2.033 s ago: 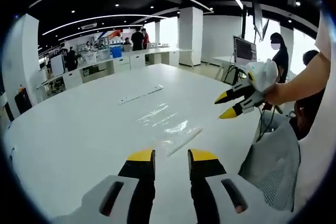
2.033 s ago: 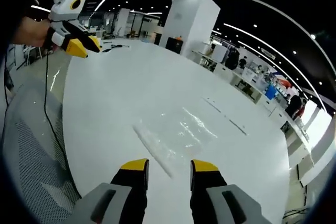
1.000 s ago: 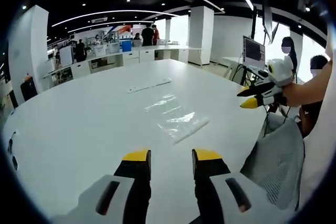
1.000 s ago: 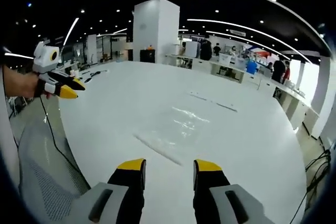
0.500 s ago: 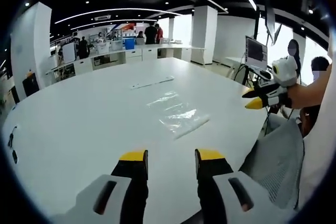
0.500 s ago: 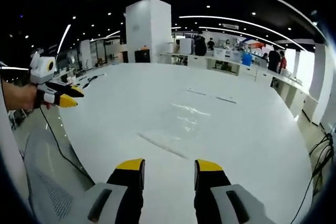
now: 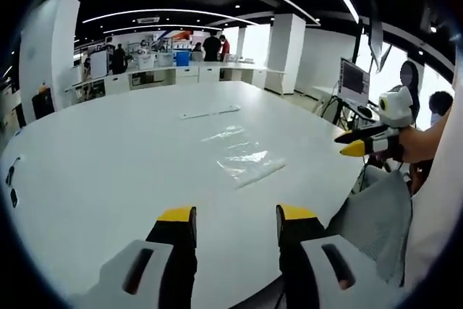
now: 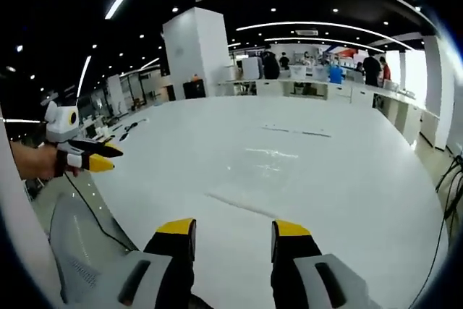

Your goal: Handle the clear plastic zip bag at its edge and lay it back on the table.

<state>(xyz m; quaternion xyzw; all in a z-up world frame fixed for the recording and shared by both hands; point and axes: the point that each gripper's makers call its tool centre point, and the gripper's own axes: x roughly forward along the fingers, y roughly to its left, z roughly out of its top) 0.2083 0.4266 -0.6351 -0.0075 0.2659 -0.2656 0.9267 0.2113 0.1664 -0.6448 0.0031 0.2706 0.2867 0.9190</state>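
Note:
The clear plastic zip bag point(image 7: 242, 157) lies flat on the white table point(image 7: 101, 157), its zip edge nearest me. My left gripper point(image 7: 234, 216) stands open, well back from the bag, with nothing between its yellow-tipped jaws. In the right gripper view the same bag point(image 8: 264, 171) rests on the table point(image 8: 362, 171), and my right gripper point(image 8: 233, 228) is open and apart from it. The right gripper point(image 7: 356, 142) also shows at the right in the left gripper view, held in a hand off the table's edge. The left gripper point(image 8: 103, 157) shows at the left in the right gripper view.
A thin white strip point(image 7: 210, 112) lies on the table beyond the bag. A grey mesh chair point(image 7: 369, 215) stands at the table's near edge. A monitor point(image 7: 353, 79), a white pillar point(image 8: 194, 52), counters and several people are in the background.
Both grippers have drawn back from the bag and stayed open; the bag looks smaller and lies unmoved on the table.

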